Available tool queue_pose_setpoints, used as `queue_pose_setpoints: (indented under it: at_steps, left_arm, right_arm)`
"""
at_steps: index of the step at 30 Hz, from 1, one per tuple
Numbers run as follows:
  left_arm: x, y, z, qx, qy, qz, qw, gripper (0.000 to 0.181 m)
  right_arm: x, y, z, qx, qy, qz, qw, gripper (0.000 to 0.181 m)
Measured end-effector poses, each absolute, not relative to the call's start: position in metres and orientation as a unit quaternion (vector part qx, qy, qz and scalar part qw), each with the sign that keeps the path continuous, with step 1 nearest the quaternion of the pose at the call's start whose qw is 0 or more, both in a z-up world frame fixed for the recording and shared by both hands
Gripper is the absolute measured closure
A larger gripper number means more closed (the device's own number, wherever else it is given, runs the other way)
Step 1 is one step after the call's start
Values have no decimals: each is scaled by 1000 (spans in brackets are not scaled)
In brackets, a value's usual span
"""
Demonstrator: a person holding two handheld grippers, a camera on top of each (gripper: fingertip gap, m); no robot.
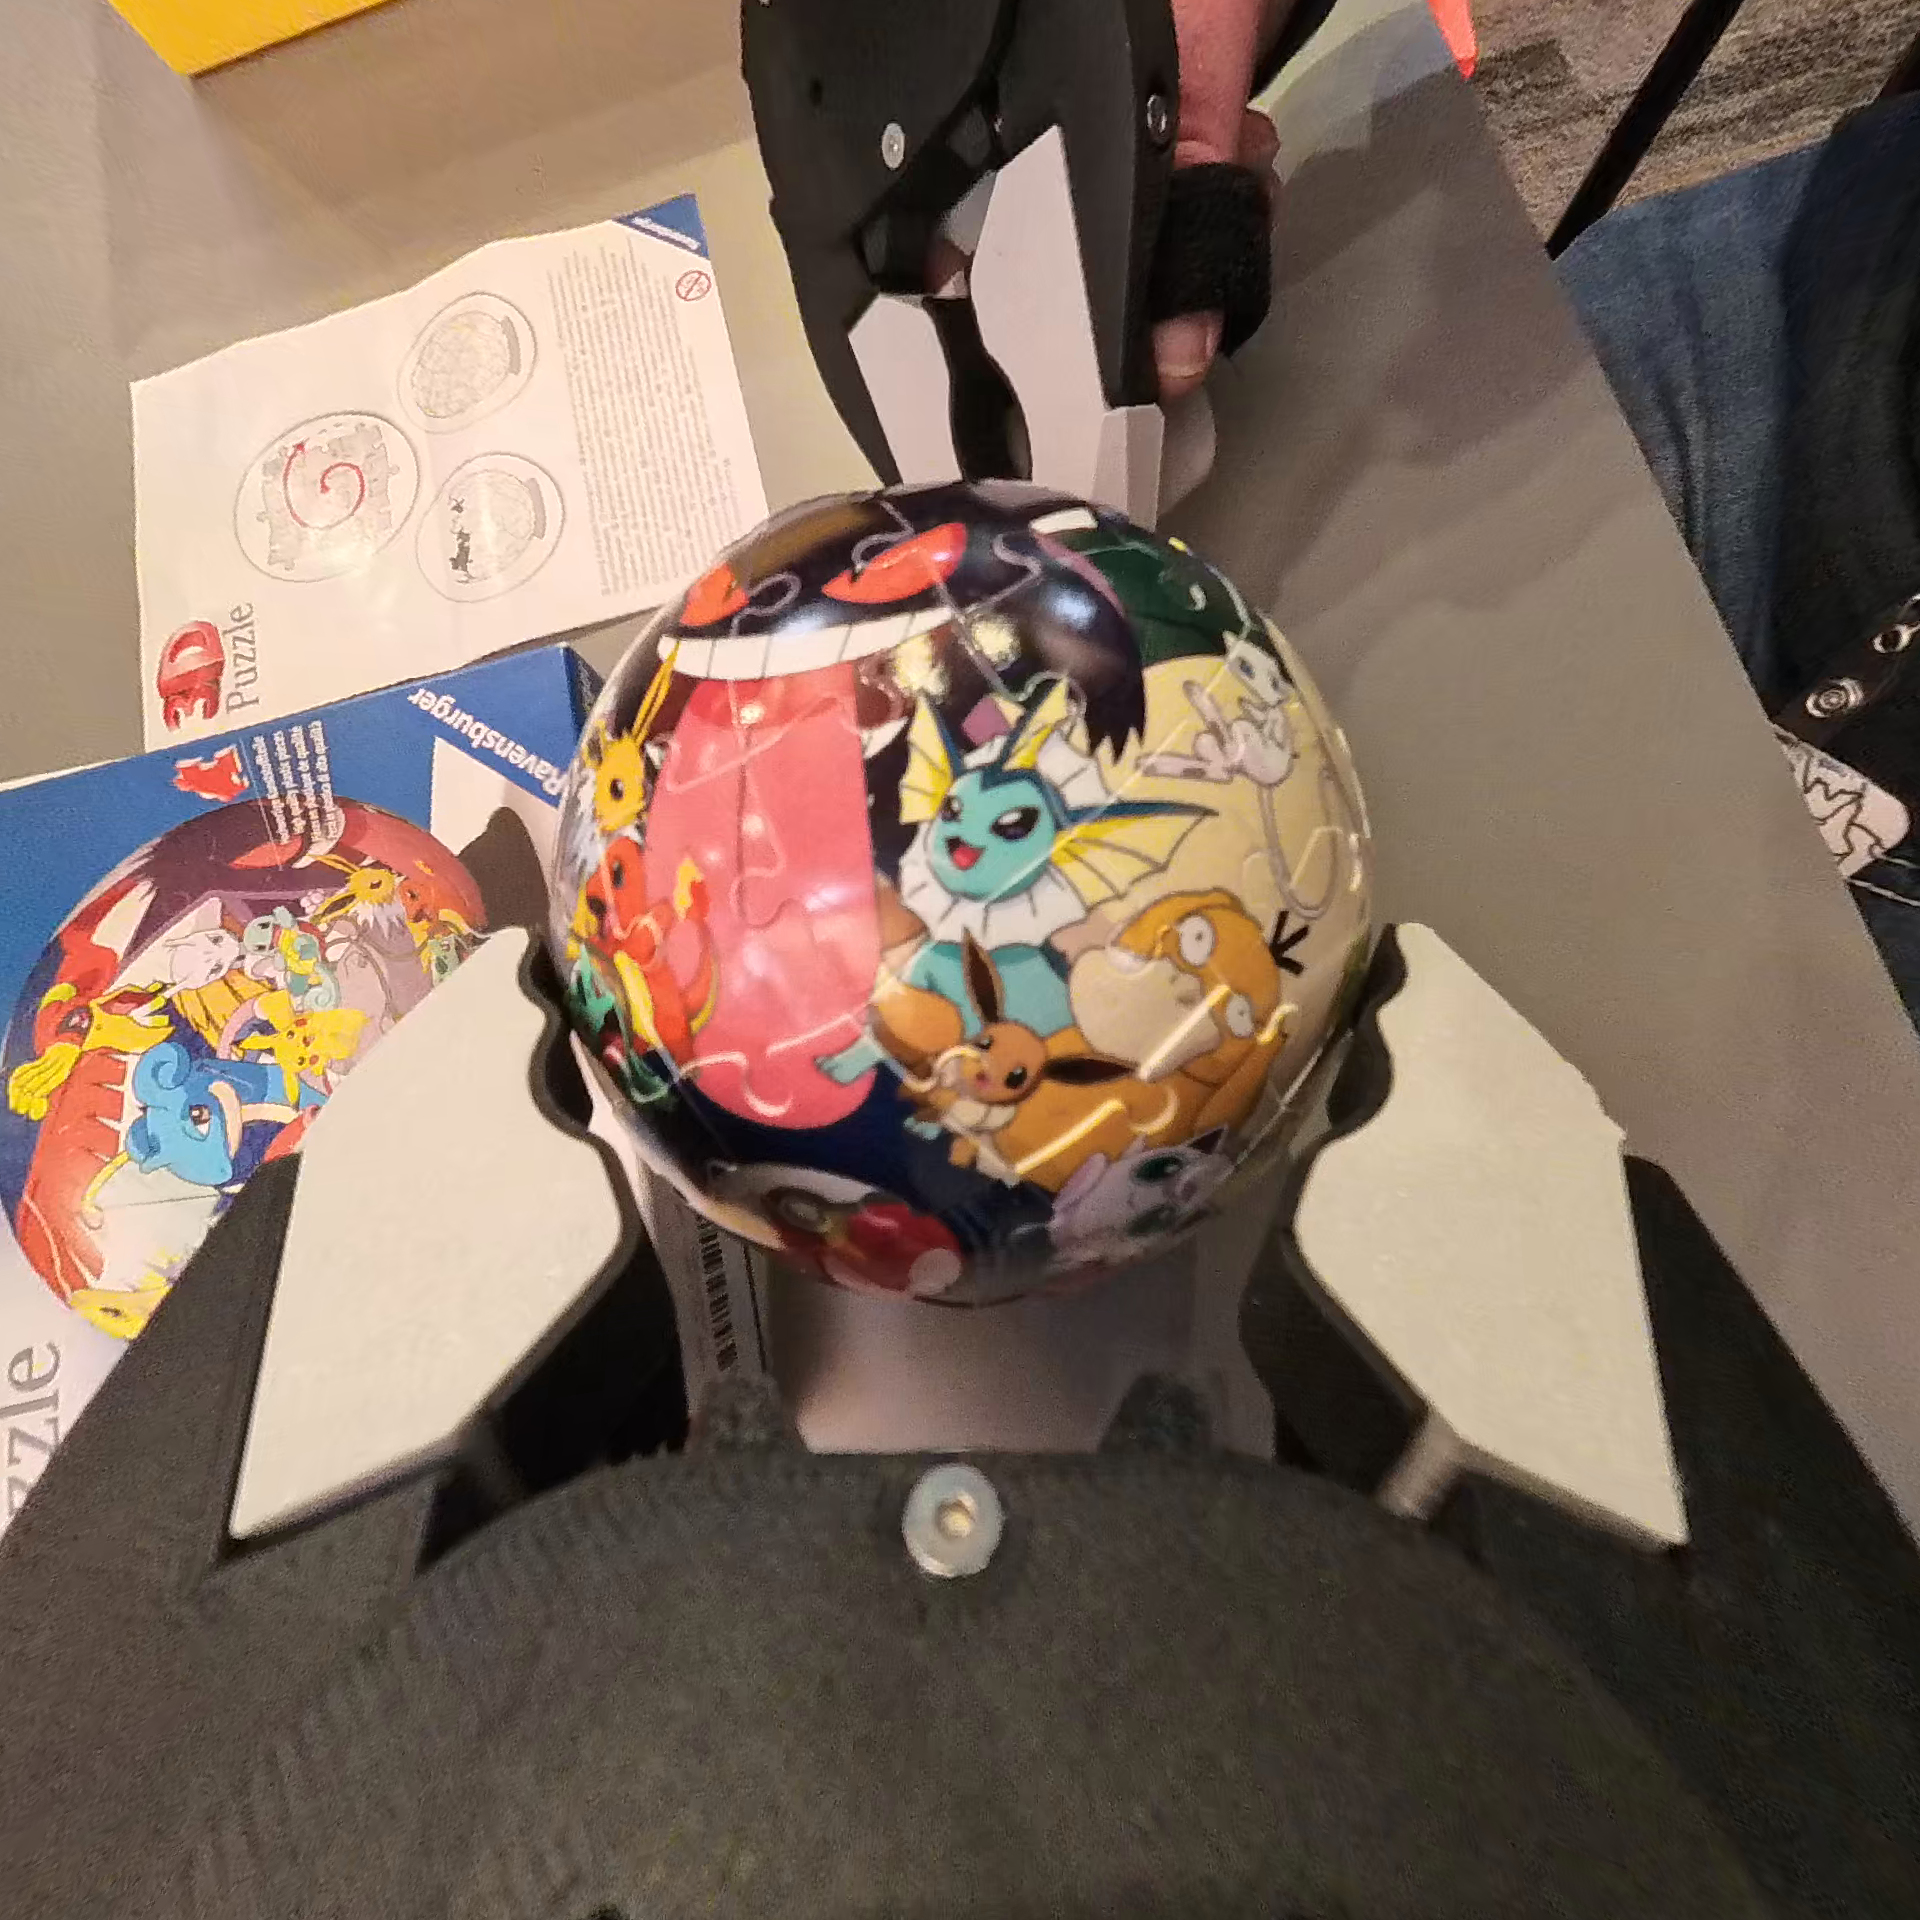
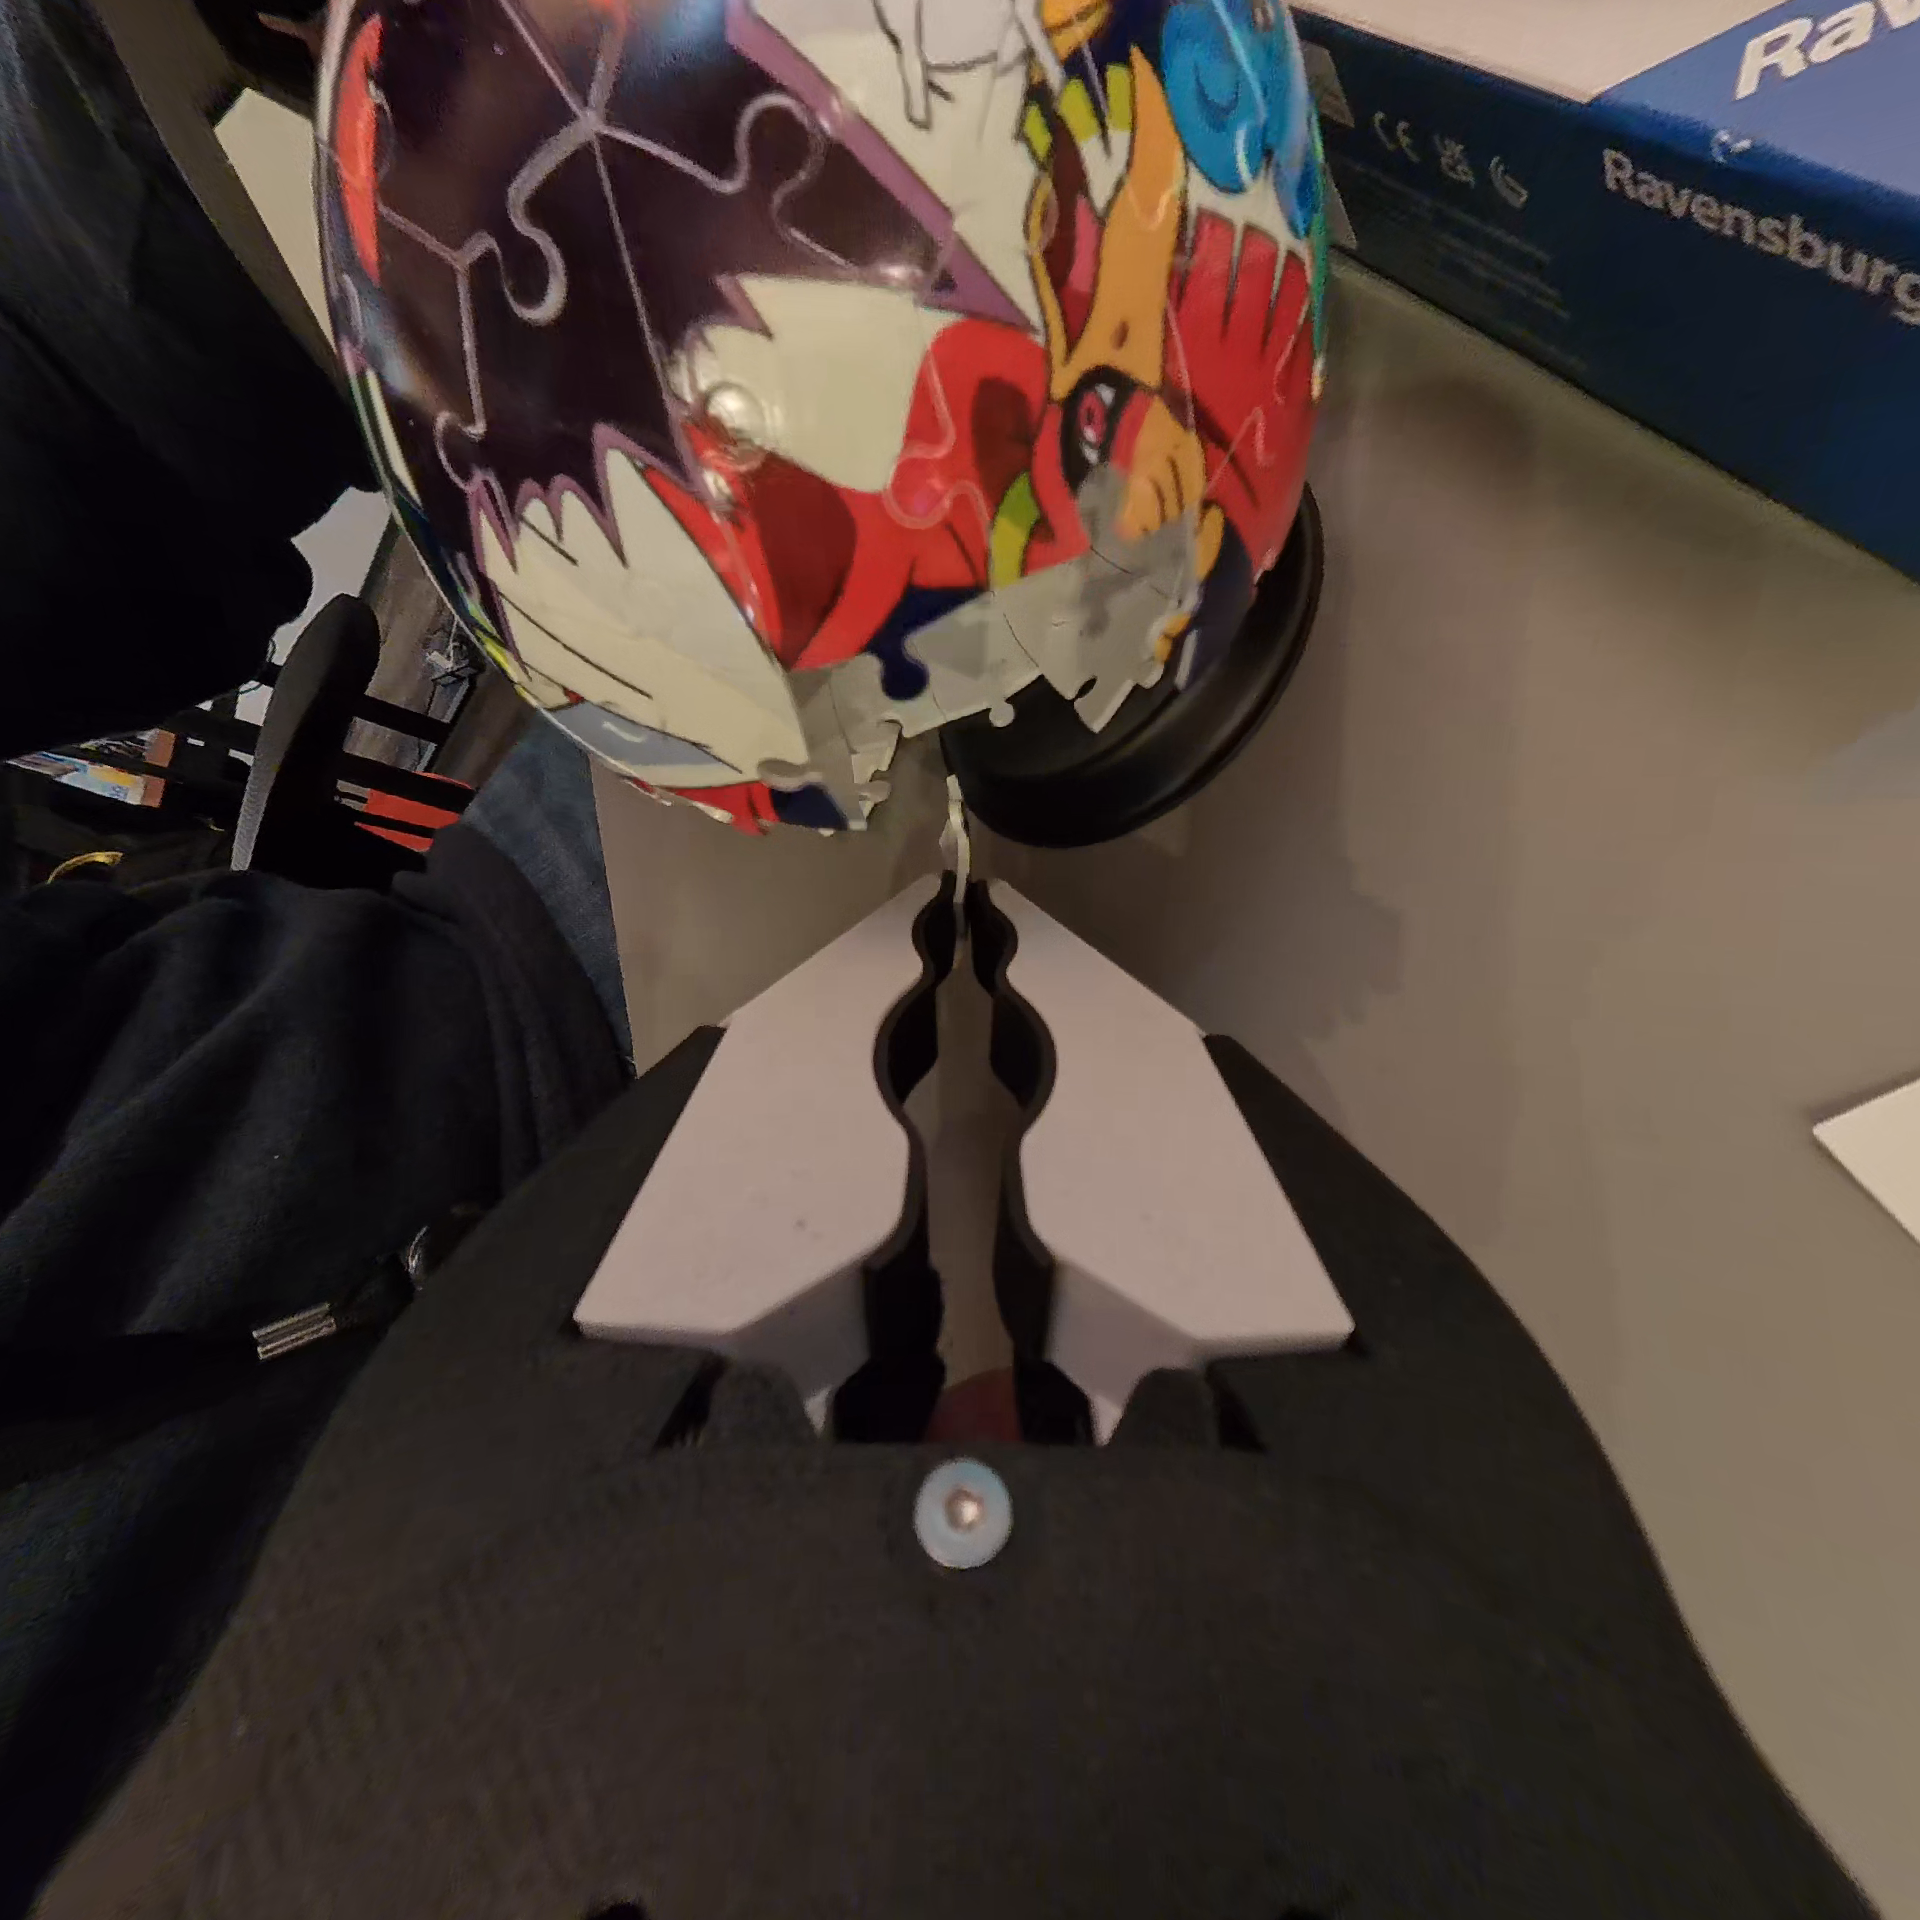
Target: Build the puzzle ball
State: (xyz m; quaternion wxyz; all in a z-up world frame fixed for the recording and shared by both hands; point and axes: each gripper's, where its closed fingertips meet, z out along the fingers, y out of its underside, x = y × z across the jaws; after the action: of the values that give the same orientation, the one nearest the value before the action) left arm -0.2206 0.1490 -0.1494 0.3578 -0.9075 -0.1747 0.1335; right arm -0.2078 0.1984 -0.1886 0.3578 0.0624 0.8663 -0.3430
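The puzzle ball (image 1: 966, 894) is glossy, printed with cartoon creatures, and almost whole. My left gripper (image 1: 961, 966) is shut on the ball, one pad on each side. In the right wrist view the ball (image 2: 810, 364) fills the top, with a jagged gap of grey piece backs low down. My right gripper (image 2: 961, 894) is shut on a thin puzzle piece (image 2: 954, 831), seen edge-on just below that gap. It also shows behind the ball in the left wrist view (image 1: 935, 457). A black round stand (image 2: 1174, 727) sits on the table against the ball's far side.
A blue puzzle box (image 1: 260, 935) lies at the left, also in the right wrist view (image 2: 1662, 208). A white instruction sheet (image 1: 436, 436) lies beyond it. A yellow box (image 1: 239, 31) is at the far left corner. The grey table edge (image 1: 1662, 582) runs at the right, with a person's legs beyond. The tips of one gripper are about 8 centimetres away from the tips of the other.
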Motion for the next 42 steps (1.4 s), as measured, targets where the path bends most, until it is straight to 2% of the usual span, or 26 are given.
queue_pose_setpoints:
  at_steps: [28, 42]
  left_arm:
    - [-220, 126, -144, -847, -179, 253, 432, 44]
    - [-220, 122, -145, -864, -154, 288, 383, 45]
  right_arm:
    - [-219, 176, -182, 59, 869, -337, 357, 181]
    - [-217, 153, -187, 77, 879, -308, 356, 181]
